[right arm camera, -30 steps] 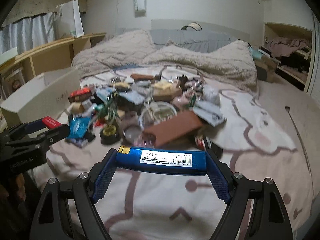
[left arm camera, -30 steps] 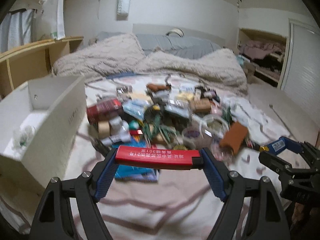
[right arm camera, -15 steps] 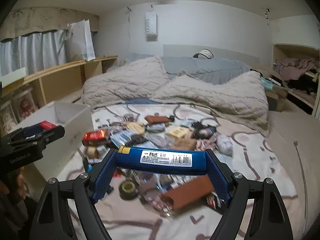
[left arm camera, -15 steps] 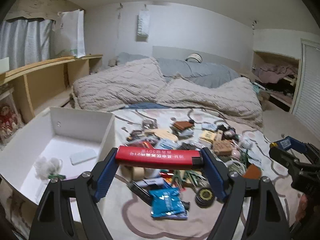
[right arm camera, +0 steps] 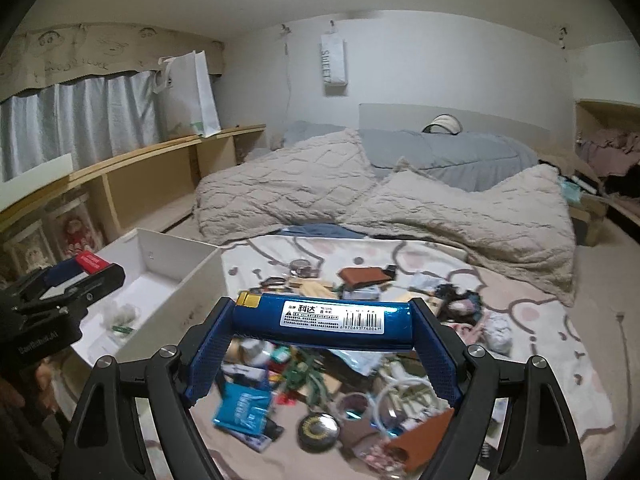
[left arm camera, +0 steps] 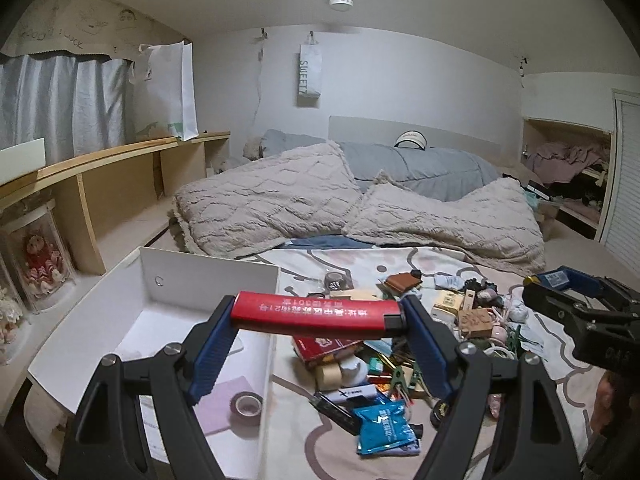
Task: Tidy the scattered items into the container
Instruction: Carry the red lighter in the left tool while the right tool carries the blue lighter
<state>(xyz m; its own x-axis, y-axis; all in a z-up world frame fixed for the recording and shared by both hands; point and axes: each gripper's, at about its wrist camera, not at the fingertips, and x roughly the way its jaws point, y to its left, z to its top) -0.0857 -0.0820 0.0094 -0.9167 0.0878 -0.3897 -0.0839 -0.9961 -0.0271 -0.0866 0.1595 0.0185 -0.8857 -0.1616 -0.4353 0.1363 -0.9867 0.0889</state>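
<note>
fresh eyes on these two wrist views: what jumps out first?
Each gripper clamps a lighter end to end: the left gripper a red lighter, the right gripper a blue lighter. Beyond them, a clutter pile covers the bedsheet, right of an open white box.

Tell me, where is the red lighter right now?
The red lighter is clamped crosswise in the left hand-held gripper, held above the white box's right wall.

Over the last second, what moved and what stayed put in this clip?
Both tools rose and tilted up. The left tool swung left toward the white box, whose inside now shows, while the right tool lifted away from the pile of clutter. Unchanged: the left is still clamped on the red lighter and the right on the blue lighter; nothing was released.
</note>
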